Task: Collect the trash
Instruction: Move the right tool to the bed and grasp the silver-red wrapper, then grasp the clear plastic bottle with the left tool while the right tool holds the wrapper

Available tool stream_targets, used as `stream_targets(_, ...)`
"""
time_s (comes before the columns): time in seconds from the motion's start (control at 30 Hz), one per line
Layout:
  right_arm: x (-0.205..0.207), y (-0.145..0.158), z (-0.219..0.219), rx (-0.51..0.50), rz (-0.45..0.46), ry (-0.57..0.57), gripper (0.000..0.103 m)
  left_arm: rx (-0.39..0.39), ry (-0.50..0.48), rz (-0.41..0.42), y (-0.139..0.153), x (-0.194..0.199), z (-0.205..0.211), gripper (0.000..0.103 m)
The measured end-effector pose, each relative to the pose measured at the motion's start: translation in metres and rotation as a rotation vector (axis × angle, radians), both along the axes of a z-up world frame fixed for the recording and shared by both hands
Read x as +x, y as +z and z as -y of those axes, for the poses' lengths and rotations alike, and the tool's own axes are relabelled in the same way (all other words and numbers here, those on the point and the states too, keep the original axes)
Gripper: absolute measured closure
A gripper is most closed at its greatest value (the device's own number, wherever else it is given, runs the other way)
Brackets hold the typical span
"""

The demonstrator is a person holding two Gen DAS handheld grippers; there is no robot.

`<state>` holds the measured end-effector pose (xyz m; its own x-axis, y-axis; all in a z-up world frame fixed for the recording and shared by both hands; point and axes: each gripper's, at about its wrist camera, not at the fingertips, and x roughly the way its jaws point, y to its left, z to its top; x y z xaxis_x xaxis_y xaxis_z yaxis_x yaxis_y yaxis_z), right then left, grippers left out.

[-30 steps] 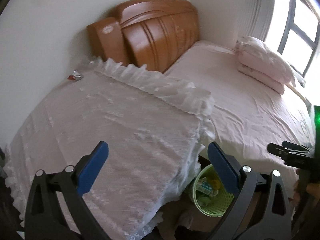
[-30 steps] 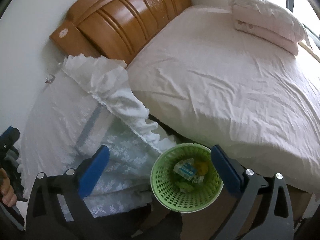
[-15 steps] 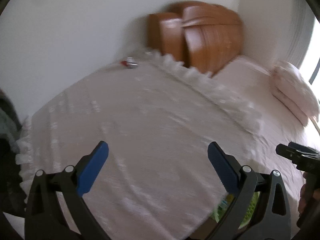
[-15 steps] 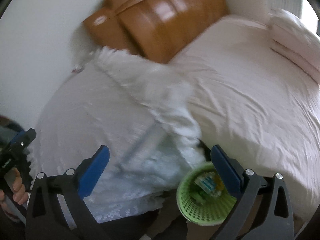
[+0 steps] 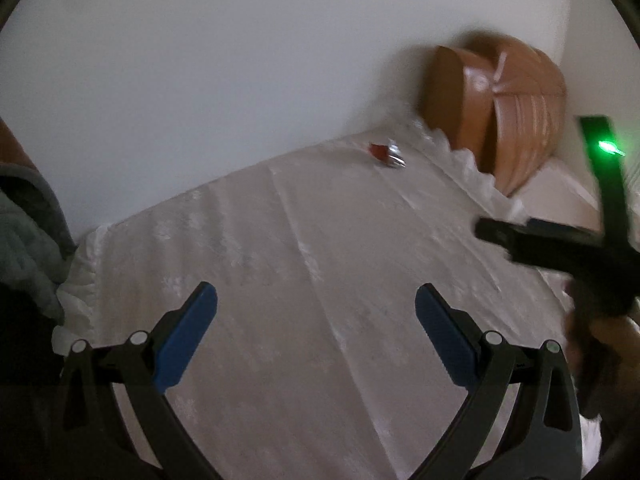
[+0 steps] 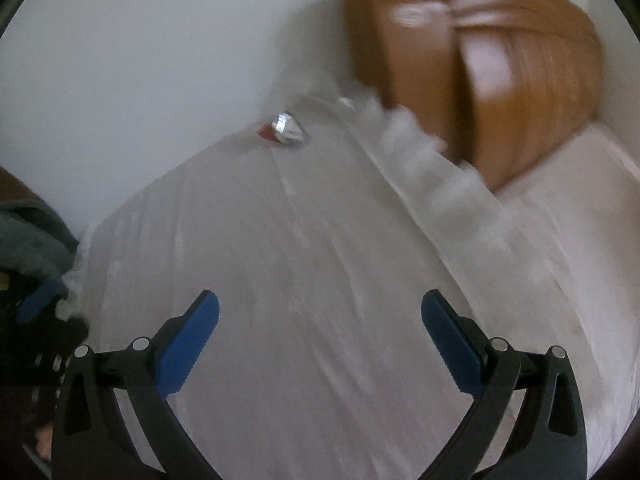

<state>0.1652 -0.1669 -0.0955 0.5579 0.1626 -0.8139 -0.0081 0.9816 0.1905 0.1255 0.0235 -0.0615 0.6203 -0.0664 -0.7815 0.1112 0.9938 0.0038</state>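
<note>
Wrapper [image 5: 387, 155], red and silver, lies far back on the lace cloth [image 5: 320, 280] by the wall; your left gripper [image 5: 316, 330] and right gripper [image 6: 320, 334] both gape wide, empty.

Right gripper [image 6: 319, 334] hanging wide open over a white lace cloth [image 6: 304, 280], nothing between the blue pads [image 6: 188, 344]. Far back near the wall, a crumpled red-and-silver wrapper [image 6: 286, 130] lying on the cloth. Blurred wooden headboard [image 6: 500, 80] beyond the frilled edge, pink bedsheet [image 6: 580, 208] at right.
</note>
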Motion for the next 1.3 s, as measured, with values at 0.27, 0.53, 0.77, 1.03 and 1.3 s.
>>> stream_targets(0.27,0.134,-0.037,-0.049,-0.092,0.008,0.071,0.003,-0.002,0.014,-0.015,-0.014,0.049,-0.016,0.008)
stream_targets(0.53,0.215,-0.075,-0.069,-0.172,-0.019,0.058,0.022,-0.024,0.019,-0.030,-0.020,0.087,-0.016,0.008)
stream_targets(0.77,0.232,-0.071,-0.067,-0.191,-0.010,0.043,0.068,-0.032,0.016,-0.032,-0.021,0.095,-0.011,0.008)
stream_targets(1.03,0.215,-0.048,-0.050,-0.150,0.037,0.006,0.068,-0.027,0.009,-0.037,-0.019,0.100,0.001,0.008)
stream_targets(1.3,0.119,-0.003,0.001,-0.074,0.123,-0.081,0.068,-0.065,-0.046,-0.048,-0.020,0.124,0.040,0.008)
